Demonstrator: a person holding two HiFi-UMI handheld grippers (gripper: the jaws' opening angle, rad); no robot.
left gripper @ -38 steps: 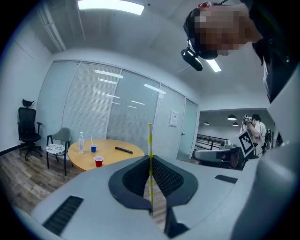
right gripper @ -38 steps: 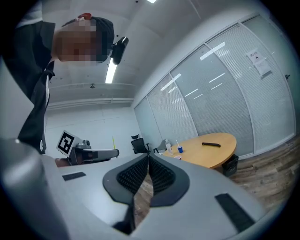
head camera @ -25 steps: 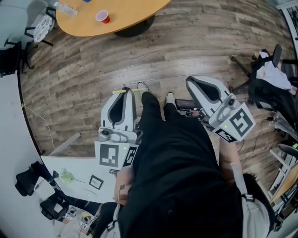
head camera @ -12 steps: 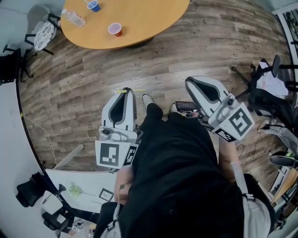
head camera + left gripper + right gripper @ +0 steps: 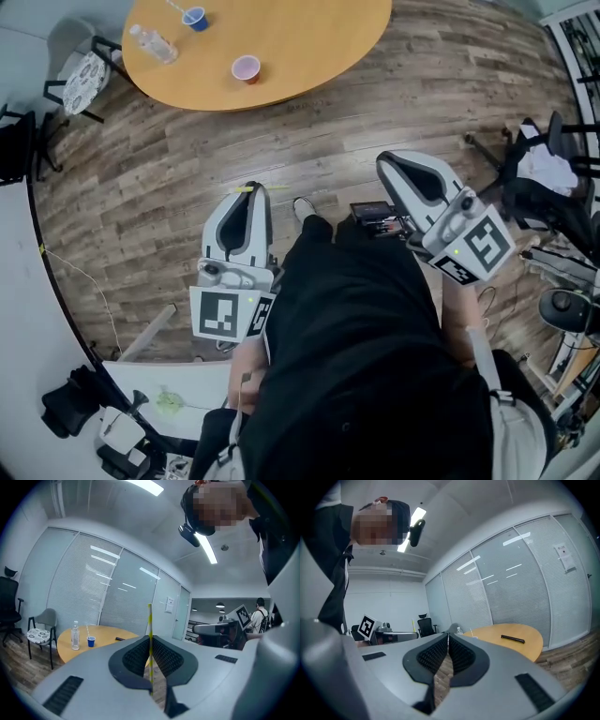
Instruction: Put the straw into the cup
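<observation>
A yellow-and-white striped straw (image 5: 150,641) stands upright between the jaws of my left gripper (image 5: 150,638), which is shut on it. In the head view the left gripper (image 5: 254,187) is held over the wooden floor, and the straw's (image 5: 246,187) end shows at its tip. My right gripper (image 5: 383,161) is beside it, shut and empty (image 5: 448,637). Ahead stands a round wooden table (image 5: 309,37) with a red cup (image 5: 246,67) and a blue cup (image 5: 194,17). The blue cup (image 5: 91,641) has a straw in it.
A clear water bottle (image 5: 153,42) stands on the table near the blue cup, and a black pen-like thing (image 5: 513,639) lies on it. A chair with a patterned seat (image 5: 82,70) is left of the table. Office chairs (image 5: 539,159) stand at right, a white desk (image 5: 202,398) behind left.
The table has slid further into the head view and both cups now show in full. Both grippers keep their pose, the left still holding the straw.
</observation>
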